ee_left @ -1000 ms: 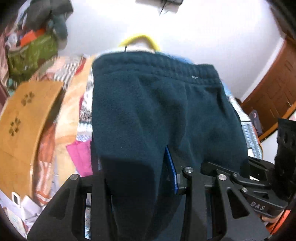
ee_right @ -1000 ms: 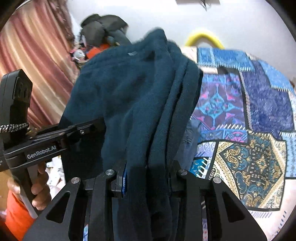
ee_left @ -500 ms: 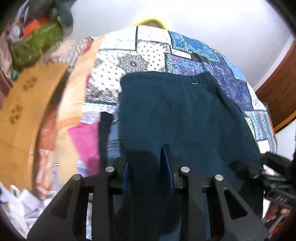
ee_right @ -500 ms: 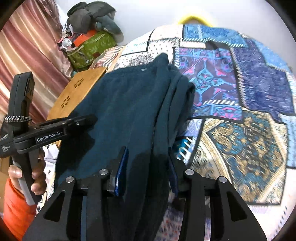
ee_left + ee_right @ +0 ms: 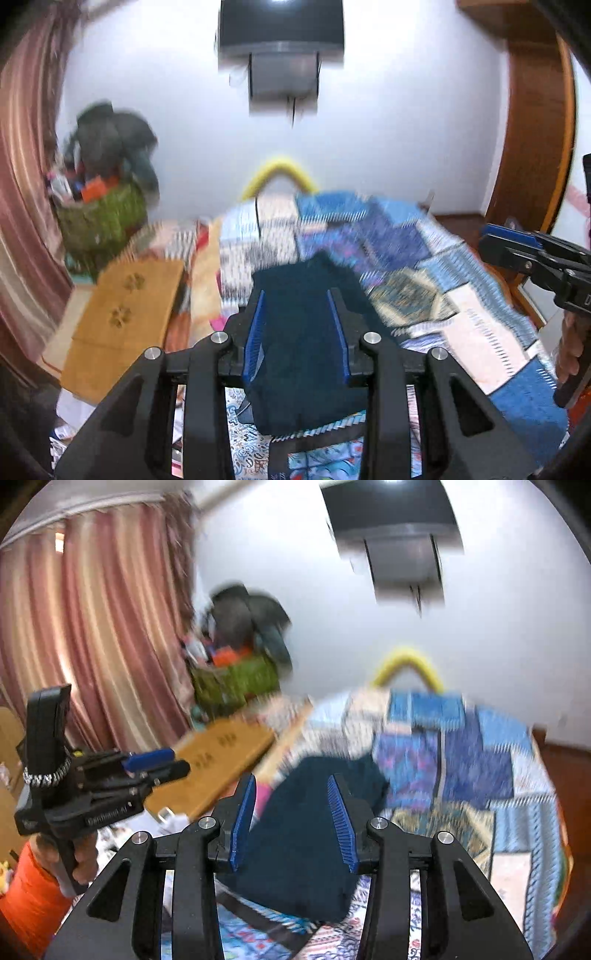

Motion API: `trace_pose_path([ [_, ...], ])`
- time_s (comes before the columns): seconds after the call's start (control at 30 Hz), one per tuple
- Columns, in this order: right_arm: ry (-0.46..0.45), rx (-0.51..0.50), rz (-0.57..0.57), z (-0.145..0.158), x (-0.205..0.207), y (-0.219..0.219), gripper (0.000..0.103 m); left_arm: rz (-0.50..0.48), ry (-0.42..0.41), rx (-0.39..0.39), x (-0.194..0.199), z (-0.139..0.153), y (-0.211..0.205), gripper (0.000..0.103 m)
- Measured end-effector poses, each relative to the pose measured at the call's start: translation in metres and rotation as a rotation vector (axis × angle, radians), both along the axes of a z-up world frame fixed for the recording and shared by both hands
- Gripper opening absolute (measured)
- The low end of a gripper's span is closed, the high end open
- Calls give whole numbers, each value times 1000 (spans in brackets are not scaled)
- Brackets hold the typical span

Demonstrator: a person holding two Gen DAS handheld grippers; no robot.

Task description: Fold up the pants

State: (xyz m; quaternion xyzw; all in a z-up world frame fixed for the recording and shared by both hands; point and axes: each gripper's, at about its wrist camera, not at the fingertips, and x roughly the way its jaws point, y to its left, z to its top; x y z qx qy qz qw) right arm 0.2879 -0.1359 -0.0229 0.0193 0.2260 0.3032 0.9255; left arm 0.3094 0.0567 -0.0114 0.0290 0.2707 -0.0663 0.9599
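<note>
Both tongs, left (image 5: pixel 299 332) and right (image 5: pixel 291 819), stand apart and empty above the bed (image 5: pixel 480 325). The folded pants (image 5: pixel 303 354) lie there; snagging them could undo the fold.

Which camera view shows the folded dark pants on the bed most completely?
The right wrist view: the pants show as one wide folded mass on the patchwork quilt, near edge included. In the left wrist view the pants appear narrower, partly behind the gripper's fingers.
</note>
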Motion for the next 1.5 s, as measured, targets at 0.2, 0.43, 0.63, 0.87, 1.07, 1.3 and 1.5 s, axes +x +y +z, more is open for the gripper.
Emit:
trace_pose_path([
  [0.2,-157,50,-3,27,-81,-8,38,61,-261,-10,-101,51,-10,51],
  [0.43,-260,52,-62,28,-140,-5,48,83,-361,-33,-168,62,-15,79],
  [0.63,-299,58,-154,26,-152,-8,92,104,-376,-50,-187,56,-14,103],
  [0.87,-318,16,-192,28,-157,-7,103,107,-364,-69,-194,52,-14,103],
  [1.07,-311,10,-198,24,-159,-9,103,105,-352,-94,-197,51,-14,103],
  [1.3,-304,13,-203,22,-159,-11,103,105,-352,-89,-197,49,-14,103],
  [1.5,-295,17,-211,18,-160,-14,103,103,-348,-89,-196,47,-15,103],
])
